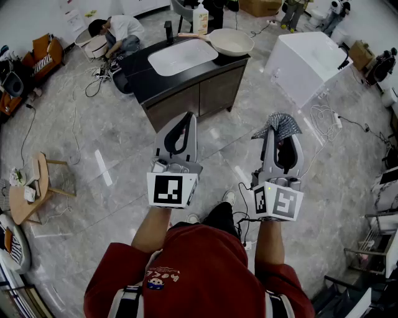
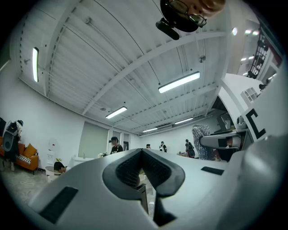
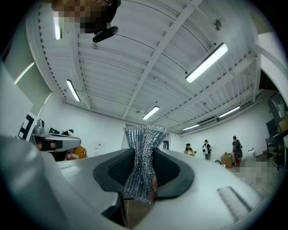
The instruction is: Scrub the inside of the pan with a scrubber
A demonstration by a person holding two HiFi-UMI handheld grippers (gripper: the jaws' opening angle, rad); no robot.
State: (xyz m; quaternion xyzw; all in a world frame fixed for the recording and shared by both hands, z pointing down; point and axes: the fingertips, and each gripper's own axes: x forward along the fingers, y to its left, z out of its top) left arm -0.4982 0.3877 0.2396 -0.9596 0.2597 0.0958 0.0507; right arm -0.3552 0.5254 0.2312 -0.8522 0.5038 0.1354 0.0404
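Scrubber (image 1: 283, 124) pinched in right hand-held gripper (image 1: 277, 138), well away from the pan (image 1: 231, 42).
Left hand-held gripper (image 1: 188, 118) pressed together, empty; pan sits on dark tabletop (image 1: 138, 68), right of the sink (image 1: 182, 57).

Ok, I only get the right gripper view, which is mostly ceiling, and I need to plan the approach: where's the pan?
Observer: In the head view the pan rests on a dark counter, right of the white sink basin, across open floor from your scrubber.
Operator: Is the left gripper carrying anything?
Observer: No. The left gripper has its jaws together with nothing between them.
Operator: Anything close to the pan?
Observer: A bottle stands by the pan's handle.
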